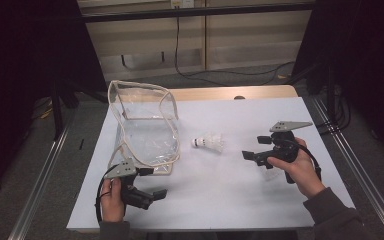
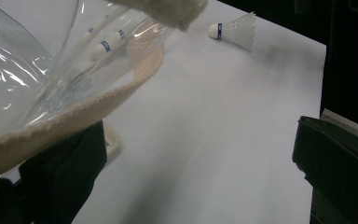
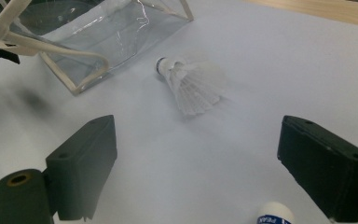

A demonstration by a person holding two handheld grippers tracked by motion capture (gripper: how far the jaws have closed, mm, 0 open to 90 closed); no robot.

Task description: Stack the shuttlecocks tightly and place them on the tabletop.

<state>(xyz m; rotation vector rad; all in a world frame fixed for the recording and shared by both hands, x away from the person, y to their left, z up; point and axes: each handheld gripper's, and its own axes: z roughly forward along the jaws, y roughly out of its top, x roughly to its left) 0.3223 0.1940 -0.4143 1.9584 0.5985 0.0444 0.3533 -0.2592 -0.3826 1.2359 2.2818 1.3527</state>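
Nearest the lens in the right gripper view, a white cork tip with a blue band [image 3: 274, 213] pokes in at the bottom edge, just beside the right-hand jaw; only that tip shows, so can't tell whether a pad touches it. Right gripper [image 1: 258, 148] jaws stand wide apart, nothing pressed between the pads. No earlier picture here, so nothing on motion.

Ahead of those jaws, a white shuttlecock [image 3: 191, 81] lies on its side on the white table sheet [image 1: 230, 200], cork end toward the bag. High view puts it [image 1: 209, 142] between the two grippers, near the bag's right edge, not touching it, clear of the right gripper.

Clear plastic bag [image 1: 145, 122] with cream webbing trim stands open on the left half of the sheet, mouth rim tilted. Left gripper view: more shuttlecocks [image 2: 106, 45] with blue bands sit inside the bag behind the clear wall.

Left gripper [image 1: 152, 182] sits at the bag's near corner, held in the left hand [image 1: 112, 200]. Its jaws are spread; cream trim [image 2: 74, 116] drapes over the left-hand jaw, other jaw well off to the side, no squeeze on the trim. Right hand [image 1: 305, 172] holds its gripper level over the sheet's right side.
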